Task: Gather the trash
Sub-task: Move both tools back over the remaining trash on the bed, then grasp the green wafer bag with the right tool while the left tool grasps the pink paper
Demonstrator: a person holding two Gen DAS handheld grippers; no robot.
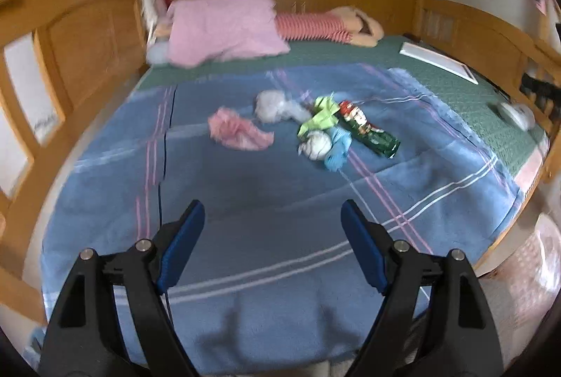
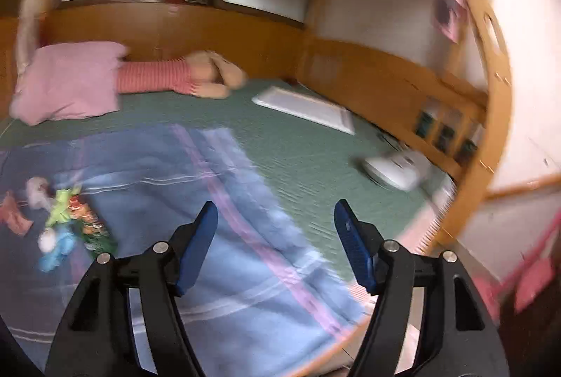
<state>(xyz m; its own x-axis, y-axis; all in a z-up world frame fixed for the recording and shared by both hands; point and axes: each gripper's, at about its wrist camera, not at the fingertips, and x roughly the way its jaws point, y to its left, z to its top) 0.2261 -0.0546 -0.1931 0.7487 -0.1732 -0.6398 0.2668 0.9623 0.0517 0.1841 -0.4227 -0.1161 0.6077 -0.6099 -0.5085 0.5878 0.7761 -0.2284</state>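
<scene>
Trash lies in a loose cluster on the blue plaid blanket (image 1: 245,187): a crumpled pink wrapper (image 1: 238,131), a grey-white wad (image 1: 277,107), a lime green scrap (image 1: 320,116), a white ball (image 1: 317,144), a light blue scrap (image 1: 338,147) and a red-green snack packet (image 1: 368,128). My left gripper (image 1: 271,212) is open and empty, above the blanket short of the cluster. My right gripper (image 2: 275,212) is open and empty over the blanket's right part; the cluster (image 2: 66,219) lies far to its left, blurred.
A pink pillow (image 1: 224,26) and a striped plush toy (image 1: 333,25) lie at the bed's head. A white flat board (image 2: 305,107) and a white device (image 2: 396,168) lie on the green sheet (image 2: 298,149). Wooden bed walls (image 1: 87,37) surround it. A pink basket (image 2: 536,272) is at right.
</scene>
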